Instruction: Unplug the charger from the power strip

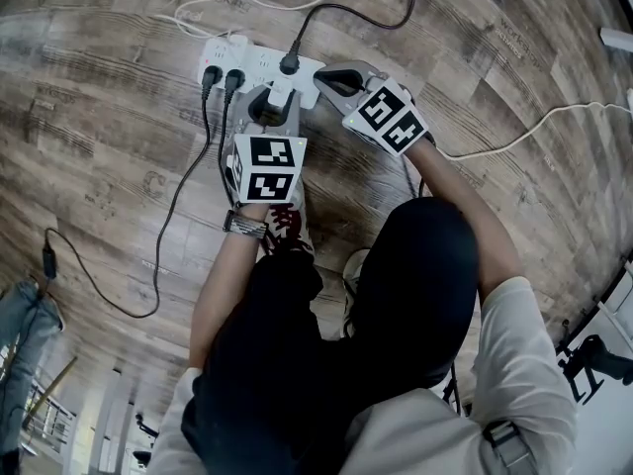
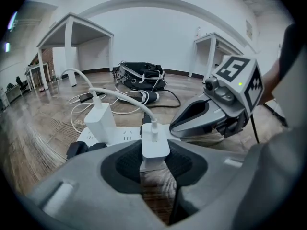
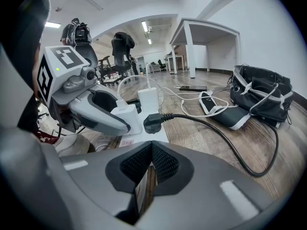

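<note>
A white power strip (image 1: 252, 62) lies on the wood floor. The white charger (image 2: 154, 138) with its white cable stands at the strip's near end, and my left gripper (image 2: 154, 153) is shut on it, a pad pressed on each side. Whether its pins sit in the socket is hidden. In the head view the left gripper (image 1: 278, 97) reaches up to the strip from below. My right gripper (image 1: 318, 75) comes in from the right, shut, with its tips at the strip's end (image 3: 156, 134). In its own view the right gripper (image 3: 151, 161) has pads that meet with nothing between them.
A second white charger (image 2: 101, 121) and three black plugs (image 1: 233, 79) sit in the strip. A thick black cord (image 3: 225, 143) runs off right. A black bag (image 2: 141, 75), a phone and white cables lie beyond. The person's shoe (image 1: 287, 231) is just behind the left gripper.
</note>
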{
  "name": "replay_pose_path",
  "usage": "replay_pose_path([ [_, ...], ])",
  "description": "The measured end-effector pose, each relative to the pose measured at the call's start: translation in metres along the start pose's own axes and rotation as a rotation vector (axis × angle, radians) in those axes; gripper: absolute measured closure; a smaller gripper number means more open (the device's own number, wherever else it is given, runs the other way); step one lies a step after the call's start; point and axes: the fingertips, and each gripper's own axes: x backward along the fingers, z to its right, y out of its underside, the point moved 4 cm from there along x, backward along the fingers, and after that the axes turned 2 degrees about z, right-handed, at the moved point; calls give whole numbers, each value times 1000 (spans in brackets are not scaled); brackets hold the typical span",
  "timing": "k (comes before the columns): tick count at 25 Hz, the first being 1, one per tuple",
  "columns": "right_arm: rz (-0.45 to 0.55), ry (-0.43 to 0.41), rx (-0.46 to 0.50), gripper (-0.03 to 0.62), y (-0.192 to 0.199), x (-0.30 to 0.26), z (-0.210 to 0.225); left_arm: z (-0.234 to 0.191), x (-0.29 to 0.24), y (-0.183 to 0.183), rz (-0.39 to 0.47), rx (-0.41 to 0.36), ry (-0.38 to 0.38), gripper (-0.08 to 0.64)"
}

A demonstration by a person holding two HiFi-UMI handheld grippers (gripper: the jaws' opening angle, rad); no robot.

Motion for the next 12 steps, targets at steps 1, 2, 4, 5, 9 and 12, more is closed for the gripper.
replay_pose_path([
  [1, 1, 0, -1, 591, 0, 0, 0, 1, 0, 0, -2, -12, -5, 420],
  [2, 0, 0, -2, 591, 0, 0, 0, 1, 0, -1, -4, -20, -9, 420],
  [4, 0, 1, -2, 591, 0, 0, 1, 1, 0, -1, -3, -28, -11, 420],
  [5, 0, 1, -2, 591, 0, 0, 1, 1, 0, -1, -3, -28, -11, 420],
  [9, -1, -1, -3, 591, 0, 0, 0, 0, 0, 0, 3, -14, -2, 420],
  [12, -1, 0, -1, 591, 0, 0, 0, -1, 0, 0, 9, 13, 10, 420],
])
